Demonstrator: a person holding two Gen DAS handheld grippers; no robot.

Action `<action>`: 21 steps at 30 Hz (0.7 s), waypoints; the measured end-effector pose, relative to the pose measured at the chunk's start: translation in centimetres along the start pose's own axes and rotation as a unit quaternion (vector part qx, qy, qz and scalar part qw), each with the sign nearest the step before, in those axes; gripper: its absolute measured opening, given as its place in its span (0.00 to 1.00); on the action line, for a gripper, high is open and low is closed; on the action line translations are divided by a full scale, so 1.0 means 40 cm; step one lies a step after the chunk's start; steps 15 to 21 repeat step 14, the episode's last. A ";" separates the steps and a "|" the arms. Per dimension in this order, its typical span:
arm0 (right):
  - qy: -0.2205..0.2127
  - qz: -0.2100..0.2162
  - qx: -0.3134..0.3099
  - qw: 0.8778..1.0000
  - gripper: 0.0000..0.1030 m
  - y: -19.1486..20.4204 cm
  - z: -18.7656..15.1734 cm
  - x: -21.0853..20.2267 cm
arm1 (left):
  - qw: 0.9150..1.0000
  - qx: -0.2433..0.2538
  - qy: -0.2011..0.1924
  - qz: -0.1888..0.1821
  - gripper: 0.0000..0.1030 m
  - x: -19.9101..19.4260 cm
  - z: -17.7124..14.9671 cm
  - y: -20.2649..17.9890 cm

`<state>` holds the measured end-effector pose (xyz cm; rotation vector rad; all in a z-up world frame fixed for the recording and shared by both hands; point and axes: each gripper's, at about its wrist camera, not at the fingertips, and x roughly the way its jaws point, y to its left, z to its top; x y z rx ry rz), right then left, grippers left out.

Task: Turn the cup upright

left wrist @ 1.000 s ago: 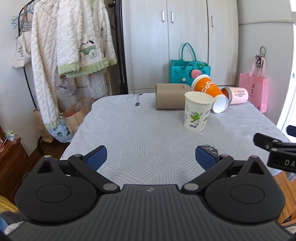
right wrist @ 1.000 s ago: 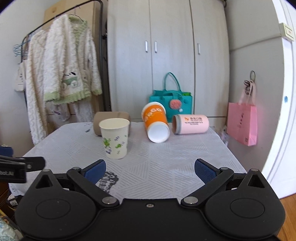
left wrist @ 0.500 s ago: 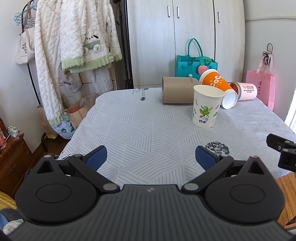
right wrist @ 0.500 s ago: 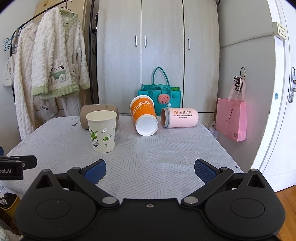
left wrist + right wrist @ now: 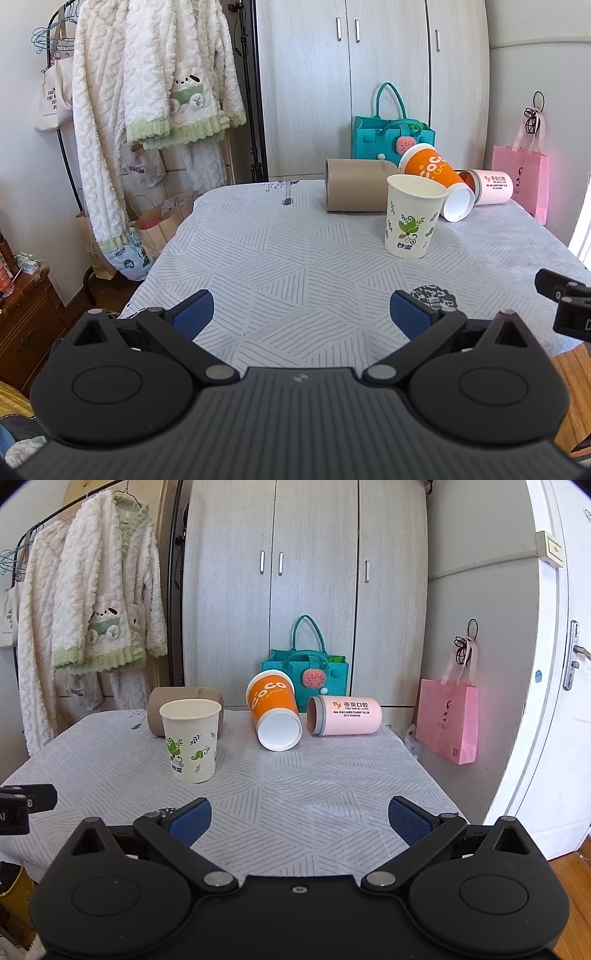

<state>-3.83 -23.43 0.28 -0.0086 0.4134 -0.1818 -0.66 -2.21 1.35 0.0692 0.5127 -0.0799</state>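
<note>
A white paper cup with green leaf print point(image 5: 413, 218) point(image 5: 191, 740) stands upright on the table. Behind it an orange cup point(image 5: 437, 181) point(image 5: 274, 710) lies tilted on its side, mouth toward me. A pink cup point(image 5: 489, 186) point(image 5: 345, 715) and a brown cardboard cup point(image 5: 356, 190) point(image 5: 168, 709) lie on their sides at the back. My left gripper point(image 5: 301, 314) is open and empty over the table's near edge. My right gripper point(image 5: 299, 818) is open and empty, well short of the cups.
The table point(image 5: 295, 251) has a grey-patterned cloth. A teal bag point(image 5: 306, 672) stands behind it before a wardrobe. A pink bag point(image 5: 448, 720) hangs at right. Robes point(image 5: 147, 92) hang on a rack at left. Part of the other gripper shows at right point(image 5: 565, 302).
Both grippers have drawn back from the cups and risen a little. The cups have not moved. Both stay open.
</note>
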 end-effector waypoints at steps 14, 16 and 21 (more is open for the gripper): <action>0.003 -0.003 -0.003 1.000 1.00 -0.004 -0.003 0.004 | 1.000 -0.008 -0.006 0.008 1.00 -0.011 0.006 0.010; 0.003 -0.003 -0.003 1.000 1.00 -0.004 -0.003 0.004 | 1.000 -0.008 -0.006 0.008 1.00 -0.011 0.006 0.010; 0.003 -0.003 -0.003 1.000 1.00 -0.004 -0.003 0.004 | 1.000 -0.008 -0.006 0.008 1.00 -0.011 0.006 0.010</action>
